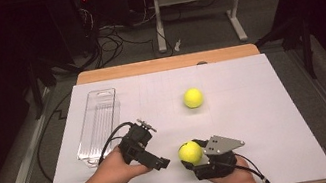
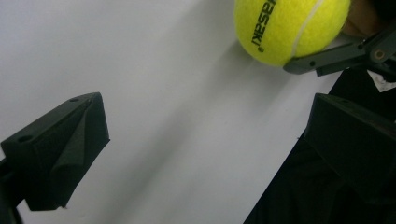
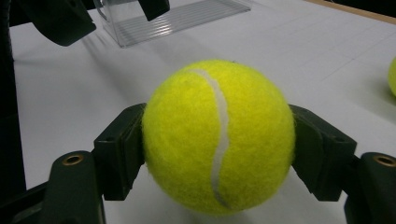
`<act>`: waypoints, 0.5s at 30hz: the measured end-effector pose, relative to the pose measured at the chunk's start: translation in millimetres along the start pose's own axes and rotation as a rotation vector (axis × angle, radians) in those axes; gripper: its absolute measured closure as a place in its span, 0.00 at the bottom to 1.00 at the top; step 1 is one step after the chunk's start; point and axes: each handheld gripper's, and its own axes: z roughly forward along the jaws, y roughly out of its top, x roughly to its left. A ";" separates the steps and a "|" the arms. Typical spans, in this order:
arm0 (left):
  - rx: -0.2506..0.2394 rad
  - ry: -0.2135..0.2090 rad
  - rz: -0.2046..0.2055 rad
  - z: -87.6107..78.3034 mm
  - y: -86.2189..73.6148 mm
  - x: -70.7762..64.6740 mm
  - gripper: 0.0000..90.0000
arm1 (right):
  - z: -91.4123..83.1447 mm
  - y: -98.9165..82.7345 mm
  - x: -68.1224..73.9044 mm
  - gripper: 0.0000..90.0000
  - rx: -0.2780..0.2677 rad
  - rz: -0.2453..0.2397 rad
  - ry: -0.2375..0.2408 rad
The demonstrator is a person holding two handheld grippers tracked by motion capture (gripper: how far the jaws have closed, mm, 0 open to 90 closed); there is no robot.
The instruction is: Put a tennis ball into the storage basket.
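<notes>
White table [image 1: 257, 120] ran big and bare; clear tray [image 1: 98, 125] lay at 10 o'clock. R gripper [image 1: 188, 154] was clenched on the tennis ball [image 1: 190, 151] at 6 o'clock, print reading "ASAKI". L gripper [image 1: 156, 146], jaws wide, gripped nothing. 2nd ball [image 1: 193, 98] sat at 12.

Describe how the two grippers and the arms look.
Both are black, angular two-jaw tools. The left gripper trails a black cable. The right gripper carries a grey three-cornered plate with small holes. Forearms are bare; no sleeves visible.
</notes>
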 end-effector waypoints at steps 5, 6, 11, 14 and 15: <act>0.005 -0.007 -0.001 -0.4 1.7 1.6 0.01 | 6.0 7.4 4.4 0.31 0.022 -0.024 -0.008; 0.009 -0.004 0.000 -0.1 1.8 2.0 0.01 | 6.9 9.8 4.6 0.31 0.025 -0.029 -0.012; 0.004 -0.012 -0.018 -3.0 3.0 6.1 0.01 | 11.7 20.1 5.0 0.31 0.053 -0.065 -0.024; -0.001 -0.012 -0.023 -5.6 3.5 8.9 0.01 | 16.2 26.8 3.9 0.31 0.048 -0.045 -0.033; -0.004 -0.012 -0.025 -6.1 3.4 9.4 0.01 | 18.2 28.7 5.2 0.31 0.046 -0.042 -0.033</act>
